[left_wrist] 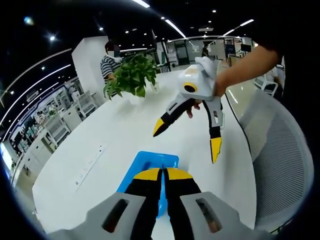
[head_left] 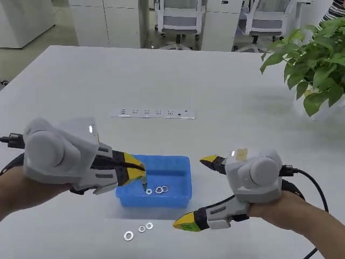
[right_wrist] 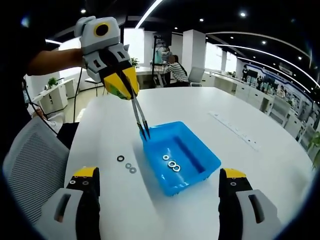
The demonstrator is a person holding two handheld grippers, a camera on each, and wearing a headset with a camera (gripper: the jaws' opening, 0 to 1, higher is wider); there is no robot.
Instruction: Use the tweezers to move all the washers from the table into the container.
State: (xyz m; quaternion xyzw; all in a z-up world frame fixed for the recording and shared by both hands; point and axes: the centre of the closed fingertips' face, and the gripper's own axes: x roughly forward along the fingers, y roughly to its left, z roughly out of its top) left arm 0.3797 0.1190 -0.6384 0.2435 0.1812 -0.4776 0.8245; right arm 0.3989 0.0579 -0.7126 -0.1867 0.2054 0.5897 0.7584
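On the white tabletop, three flat metal washers [head_left: 139, 229] lie at 7 o'clock from the rectangular blue plastic container [head_left: 178, 170], which holds three more. The left gripper [head_left: 140, 169] pinches thin metal tweezers [right_wrist: 140, 118], tips by the container's rim. The right gripper [head_left: 194, 191] is spread wide. A power strip [head_left: 153, 113] lies at 12 o'clock and a leafy plant [head_left: 315, 59] at 2.

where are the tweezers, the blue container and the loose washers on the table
tweezers [right_wrist: 138, 115], right gripper view, mid-length of the arms
blue container [head_left: 153, 199], head view, front wall
washers on the table [head_left: 142, 229], head view, middle washer of three
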